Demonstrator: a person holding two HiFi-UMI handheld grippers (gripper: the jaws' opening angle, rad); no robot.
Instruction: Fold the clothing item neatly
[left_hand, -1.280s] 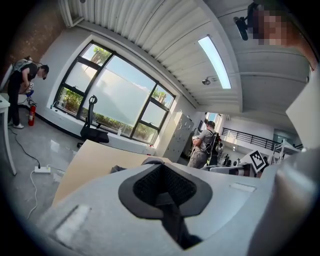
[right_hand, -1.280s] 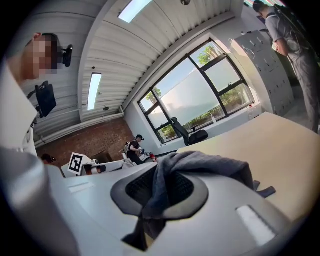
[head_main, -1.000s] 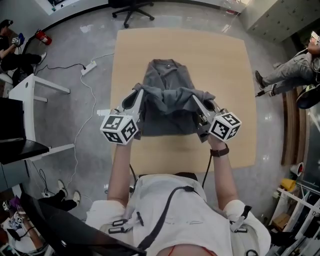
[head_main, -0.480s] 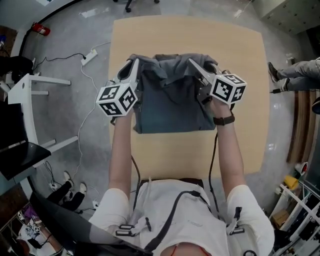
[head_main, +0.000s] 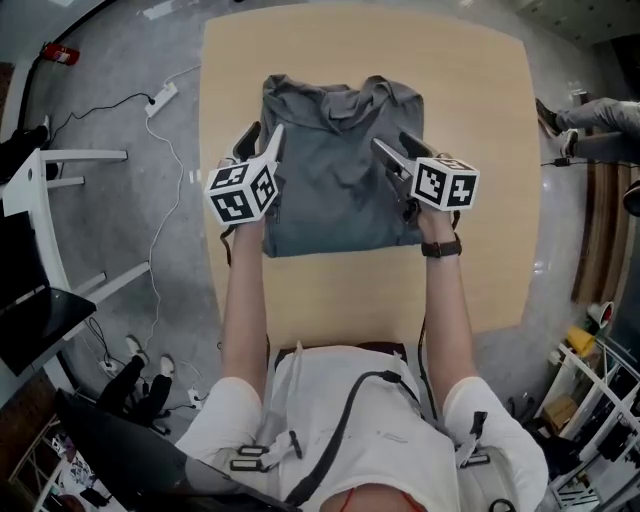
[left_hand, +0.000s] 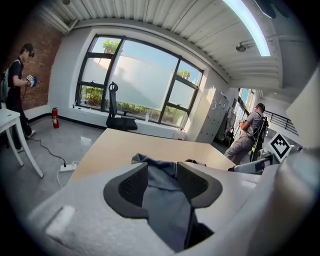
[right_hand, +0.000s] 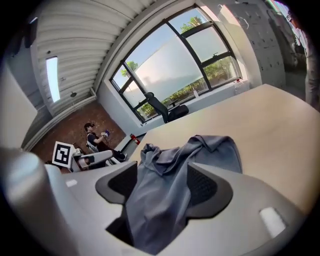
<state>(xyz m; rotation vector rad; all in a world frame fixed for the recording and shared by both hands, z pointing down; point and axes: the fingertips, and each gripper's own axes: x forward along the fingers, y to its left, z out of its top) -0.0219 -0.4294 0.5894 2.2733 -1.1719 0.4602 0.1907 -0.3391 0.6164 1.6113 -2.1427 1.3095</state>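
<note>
Ending a fold, the garment is released; fingers of left gripper and right gripper, just opened, straddle it; withdrawal is needed next.

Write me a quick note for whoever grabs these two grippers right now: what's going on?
Left gripper: jaws have just been opening; grey garment lies loose between them, not pinched.
Right gripper: the same, jaws just opening, cloth between them.
The grey garment lies on the wooden table, doubled into a rough rectangle with its far edge rumpled.
Done: one fold laid down.
Left: draw both grippers clear, smooth the far edge, probably fold again.
</note>
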